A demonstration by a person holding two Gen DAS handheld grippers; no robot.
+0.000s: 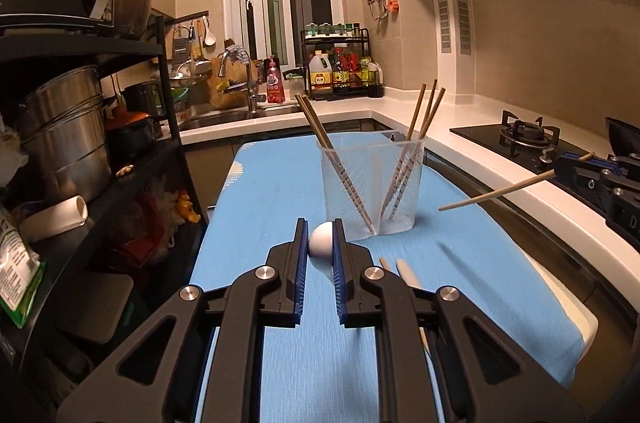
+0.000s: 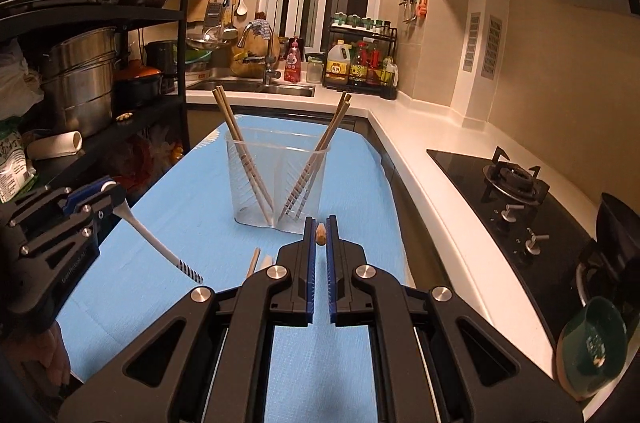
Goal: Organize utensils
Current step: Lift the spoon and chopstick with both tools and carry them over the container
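A clear plastic cup [image 1: 372, 183] [image 2: 276, 179] stands on the blue cloth [image 1: 272, 191], with several wooden chopsticks leaning in it to both sides. My left gripper [image 1: 320, 223] [image 2: 114, 193] is shut on a white spoon [image 1: 320, 245] whose striped handle [image 2: 160, 243] hangs down over the cloth, left of the cup. My right gripper [image 2: 320, 221] [image 1: 560, 163] is shut on a single chopstick [image 1: 496, 192] [image 2: 320, 235], held in the air to the right of the cup. One more chopstick [image 2: 253, 261] and a white utensil [image 1: 406, 271] lie on the cloth near me.
A white counter [image 2: 404, 127] wraps around the far and right sides, with a gas hob [image 2: 508, 183], a sink [image 1: 224, 115] and a bottle rack [image 1: 340, 71]. A black shelf with steel pots [image 1: 64, 131] stands at the left. A green bowl [image 2: 592, 343] sits near right.
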